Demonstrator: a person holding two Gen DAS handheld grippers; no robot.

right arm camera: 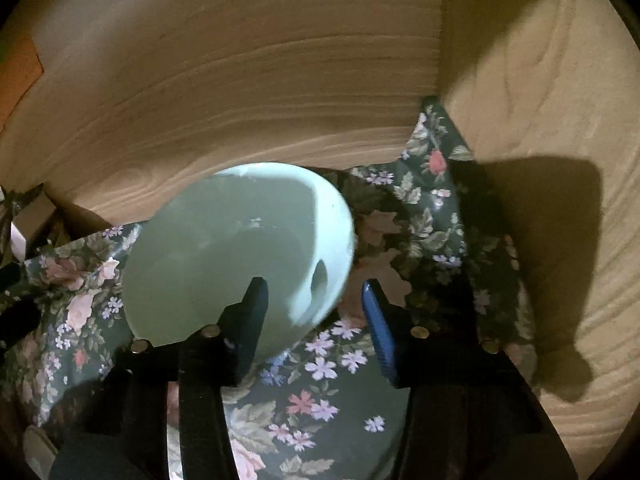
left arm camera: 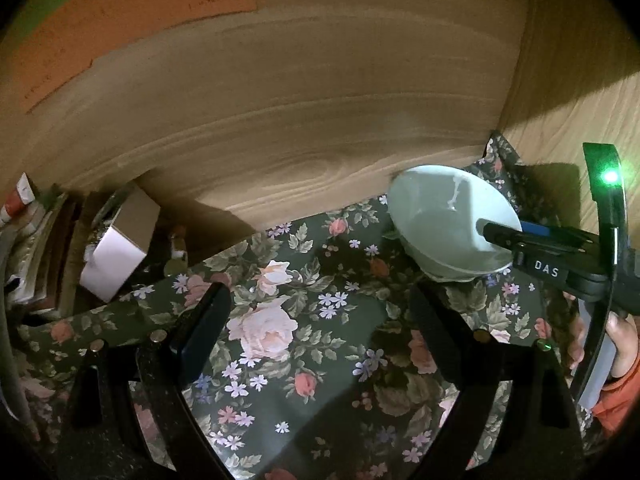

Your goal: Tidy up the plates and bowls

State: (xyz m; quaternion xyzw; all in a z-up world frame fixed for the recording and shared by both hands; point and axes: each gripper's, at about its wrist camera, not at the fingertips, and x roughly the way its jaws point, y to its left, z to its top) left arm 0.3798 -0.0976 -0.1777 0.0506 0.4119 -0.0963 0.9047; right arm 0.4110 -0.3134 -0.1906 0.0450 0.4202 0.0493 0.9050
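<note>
Far left against the wood back wall (left arm camera: 280,120): a leaning stack of books or papers (left arm camera: 36,248) and a small cardboard box (left arm camera: 120,248), tilted. Orange paper sheets (left arm camera: 120,12) are stuck on the wall above, with handwriting too small and blurred to read.

Left gripper (left arm camera: 320,312) hovers over the floral cloth (left arm camera: 312,360), fingers spread wide, nothing between them. It's idle.

Right of that, the pale green bowl (right arm camera: 224,248) sits tilted near the back right corner, low edge on or just above the cloth; I can't tell which. Right gripper (right arm camera: 316,320) is at its rim: one finger inside the bowl, the blue-padded finger (right arm camera: 378,328) outside. In the right wrist view a clear gap shows between outer pad and bowl wall, so the jaws look partly open, not clamped. Contact on the inner finger can't be judged.

Step, as I judge it: gripping or letting go of the bowl at the corner; which one is unclear. Next move calls for either closing squarely on the rim or backing straight out without tipping it.

Readable text: "DAS" on the right gripper body (left arm camera: 548,270).
</note>
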